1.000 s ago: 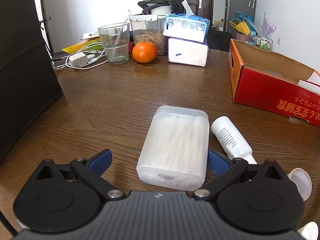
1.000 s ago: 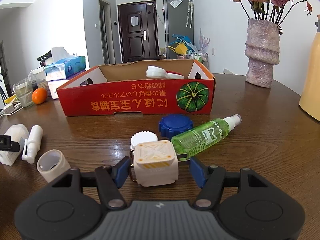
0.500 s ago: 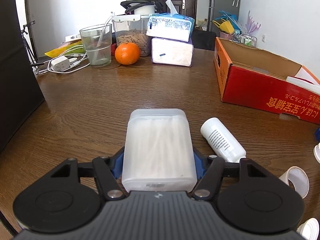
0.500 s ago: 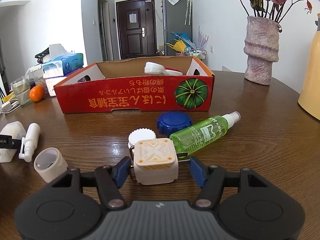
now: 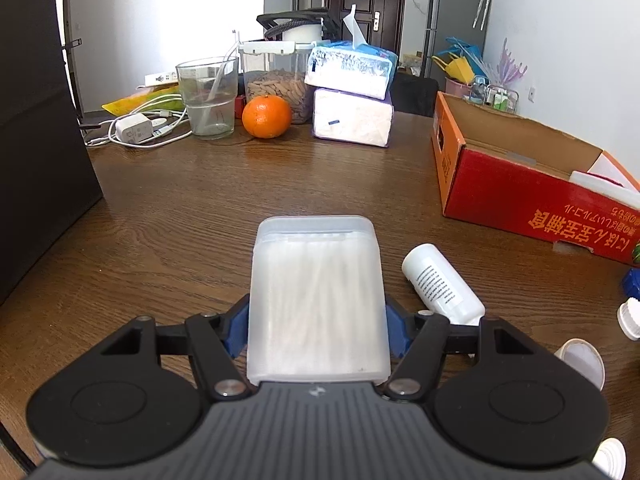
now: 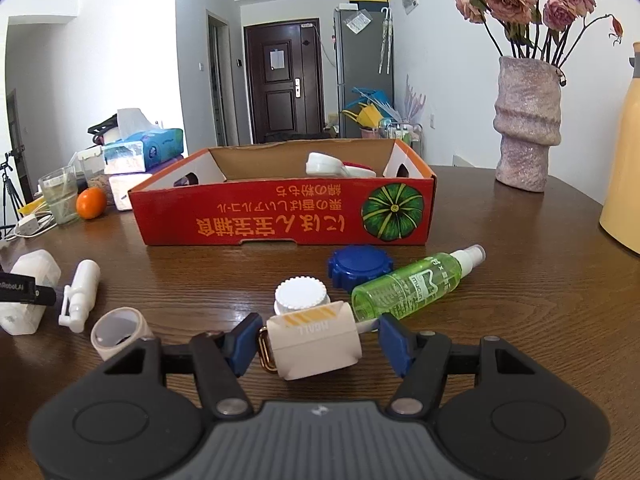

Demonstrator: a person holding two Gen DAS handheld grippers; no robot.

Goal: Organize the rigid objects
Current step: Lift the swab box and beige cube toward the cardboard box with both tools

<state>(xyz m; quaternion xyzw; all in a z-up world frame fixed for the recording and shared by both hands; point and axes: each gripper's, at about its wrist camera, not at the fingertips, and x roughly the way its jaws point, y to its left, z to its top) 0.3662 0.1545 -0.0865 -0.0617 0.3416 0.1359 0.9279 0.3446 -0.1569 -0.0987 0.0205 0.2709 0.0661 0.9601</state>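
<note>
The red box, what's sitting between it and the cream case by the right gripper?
Right wrist view: a white ribbed cap just behind the case, then a blue lid nearer the box.

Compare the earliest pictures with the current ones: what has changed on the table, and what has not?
The left gripper has closed its jaws on the translucent plastic cotton-swab box, which it straddled before. The cream cube-shaped case between the right gripper's fingers has tipped. The red cardboard box, green spray bottle and blue cap stayed put.

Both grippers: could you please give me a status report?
Left gripper just closed on swab box. Right gripper open, beige cube between jaws, unclamped. White cap, green spray bottle crowd it.
</note>
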